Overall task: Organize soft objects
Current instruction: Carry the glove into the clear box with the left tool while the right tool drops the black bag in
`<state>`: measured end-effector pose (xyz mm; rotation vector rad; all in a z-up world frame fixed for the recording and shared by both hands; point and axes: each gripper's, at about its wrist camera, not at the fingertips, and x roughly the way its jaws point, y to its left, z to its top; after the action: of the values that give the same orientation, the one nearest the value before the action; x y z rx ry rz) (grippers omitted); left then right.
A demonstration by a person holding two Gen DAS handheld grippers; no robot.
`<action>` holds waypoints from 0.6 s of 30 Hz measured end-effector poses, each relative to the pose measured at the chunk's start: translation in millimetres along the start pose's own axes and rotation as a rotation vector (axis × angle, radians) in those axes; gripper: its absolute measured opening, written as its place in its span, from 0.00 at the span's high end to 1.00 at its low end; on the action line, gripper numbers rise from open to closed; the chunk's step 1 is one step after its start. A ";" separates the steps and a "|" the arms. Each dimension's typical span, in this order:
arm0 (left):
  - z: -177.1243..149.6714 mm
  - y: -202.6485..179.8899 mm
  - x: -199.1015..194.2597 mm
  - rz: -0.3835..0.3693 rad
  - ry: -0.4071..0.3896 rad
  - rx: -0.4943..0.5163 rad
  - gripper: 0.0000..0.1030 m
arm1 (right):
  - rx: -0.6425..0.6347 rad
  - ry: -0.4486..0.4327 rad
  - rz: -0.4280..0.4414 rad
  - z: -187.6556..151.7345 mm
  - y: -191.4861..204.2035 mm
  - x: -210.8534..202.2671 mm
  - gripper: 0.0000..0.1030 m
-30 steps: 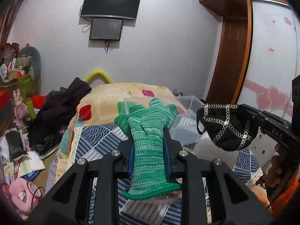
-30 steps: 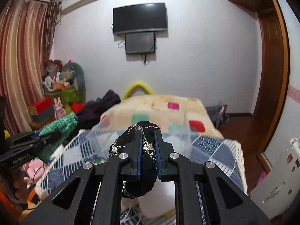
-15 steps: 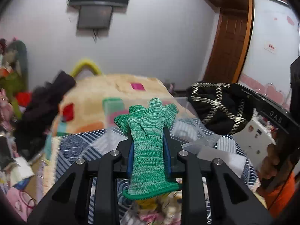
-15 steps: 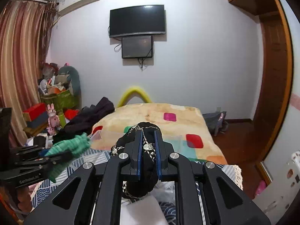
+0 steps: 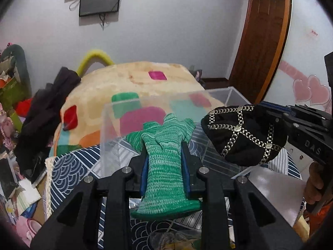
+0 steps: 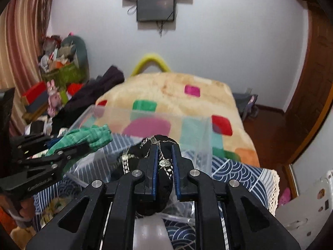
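Carrying both pieces over the clear box (image 5: 220, 95); the left gripper (image 5: 164, 166), its jaws just easing wider, clasps the green knit glove (image 5: 162, 158); the right gripper (image 6: 164, 164) pinches the black chain-trimmed pouch (image 5: 245, 133); lower each inside, probably before letting go; the walls blur.

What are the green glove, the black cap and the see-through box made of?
Green glove: knitted yarn, ribbed stitches show. Black cap: soft matte fabric, crossed by shiny chains, probably metal. Box: clear glossy plastic, perhaps acrylic, with sharp, straight edges.
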<state>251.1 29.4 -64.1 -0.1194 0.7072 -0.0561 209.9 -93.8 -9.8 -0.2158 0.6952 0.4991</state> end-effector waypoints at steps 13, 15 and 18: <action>-1.4 -3.5 -25.8 0.017 -0.046 0.014 0.33 | -0.012 -0.065 0.009 -2.1 2.6 -26.4 0.51; -3.2 -5.7 -38.1 0.027 -0.074 0.027 0.27 | -0.013 -0.092 0.012 -4.7 4.4 -36.6 0.43; -8.3 -8.5 -55.4 0.033 -0.105 0.033 0.15 | -0.010 -0.134 0.021 -10.7 6.7 -53.1 0.31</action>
<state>203.6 25.2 -33.6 -0.0784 0.6032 -0.0299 165.7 -111.3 17.0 -0.1830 0.5652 0.5319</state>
